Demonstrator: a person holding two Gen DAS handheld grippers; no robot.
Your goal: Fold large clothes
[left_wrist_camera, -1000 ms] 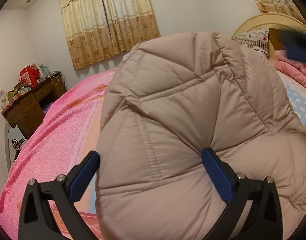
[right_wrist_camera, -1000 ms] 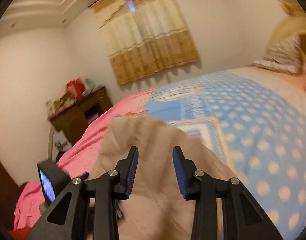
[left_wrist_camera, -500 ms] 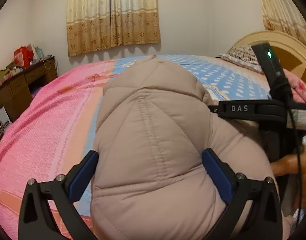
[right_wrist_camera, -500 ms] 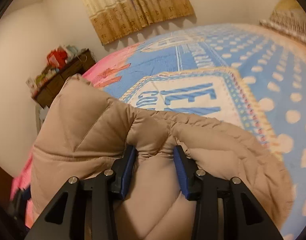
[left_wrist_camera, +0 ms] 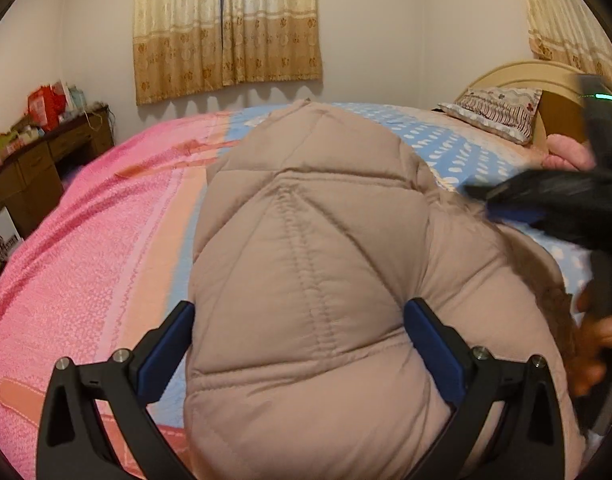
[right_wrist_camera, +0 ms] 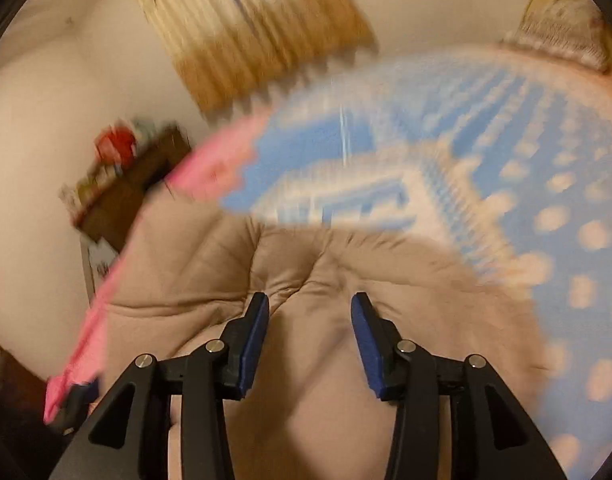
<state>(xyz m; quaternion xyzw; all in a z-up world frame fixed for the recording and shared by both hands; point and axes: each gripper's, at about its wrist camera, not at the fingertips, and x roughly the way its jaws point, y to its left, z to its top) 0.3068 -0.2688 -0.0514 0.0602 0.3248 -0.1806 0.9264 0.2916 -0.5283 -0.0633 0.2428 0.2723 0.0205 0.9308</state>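
Observation:
A beige quilted puffer jacket (left_wrist_camera: 306,272) lies bunched on the bed and fills the lower middle of the left wrist view. My left gripper (left_wrist_camera: 301,332) has its jaws wide apart with a thick fold of the jacket between them. In the blurred right wrist view the jacket (right_wrist_camera: 306,340) lies under my right gripper (right_wrist_camera: 310,312), whose blue fingers (right_wrist_camera: 253,332) pinch a puckered fold of it. The right gripper also shows as a dark blur at the right of the left wrist view (left_wrist_camera: 562,200).
The bed has a pink cover (left_wrist_camera: 85,240) on the left and a blue spotted cover (right_wrist_camera: 546,160) on the right. A dark wooden desk (left_wrist_camera: 29,168) with clutter stands by the left wall. A pillow (left_wrist_camera: 498,112) and headboard are at the far right. Curtains (left_wrist_camera: 225,28) hang behind.
The right gripper has lifted and swung with the jacket fold, blurring its view. In the left wrist view the right gripper has moved right and become blurred. The jacket has settled lower.

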